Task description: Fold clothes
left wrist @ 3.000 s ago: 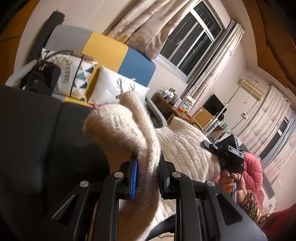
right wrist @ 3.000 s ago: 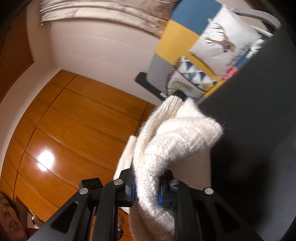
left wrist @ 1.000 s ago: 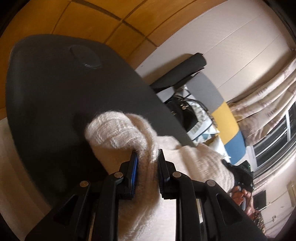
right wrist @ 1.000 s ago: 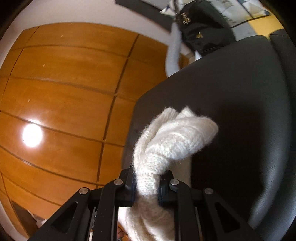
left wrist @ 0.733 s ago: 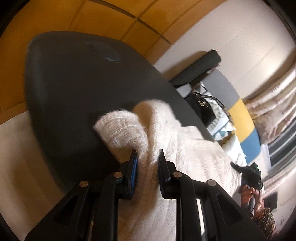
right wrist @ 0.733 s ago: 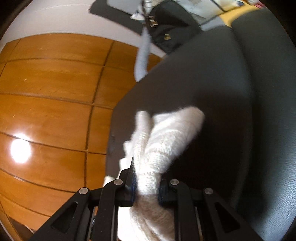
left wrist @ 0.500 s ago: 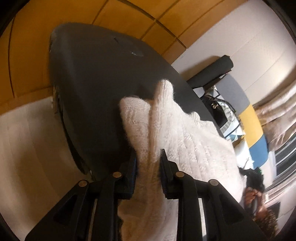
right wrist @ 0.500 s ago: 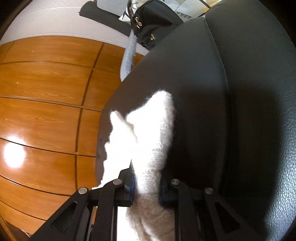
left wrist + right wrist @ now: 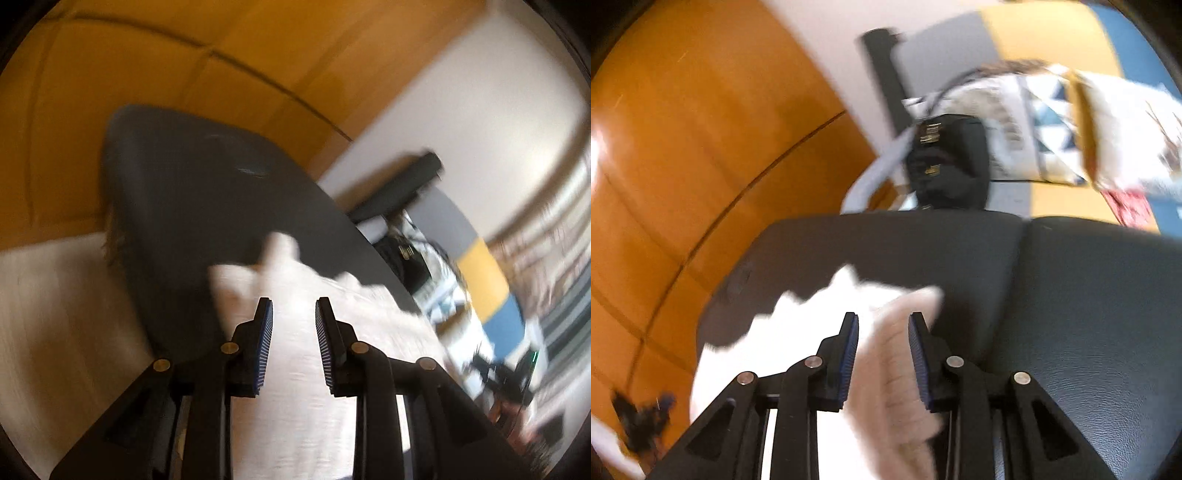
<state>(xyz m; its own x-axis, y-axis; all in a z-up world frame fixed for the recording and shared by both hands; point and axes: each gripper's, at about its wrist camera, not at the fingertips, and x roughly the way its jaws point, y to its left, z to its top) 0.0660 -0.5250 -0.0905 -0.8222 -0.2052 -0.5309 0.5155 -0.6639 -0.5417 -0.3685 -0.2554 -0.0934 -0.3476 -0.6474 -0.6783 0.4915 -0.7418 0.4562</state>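
Wood-panelled wall backs a dark padded bench (image 9: 1089, 295) where the cream sweater (image 9: 295, 369) lies spread. Left tongs (image 9: 293, 312) and right tongs (image 9: 882, 325) both stand released, parted over its corners, likely to let the laid fabric settle flat.

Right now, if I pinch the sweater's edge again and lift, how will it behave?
The sweater will likely flop and drape: its edge already lies rumpled. The fuzzy knit should grip the ribbed pads, not slip. It probably stretches under its own weight.
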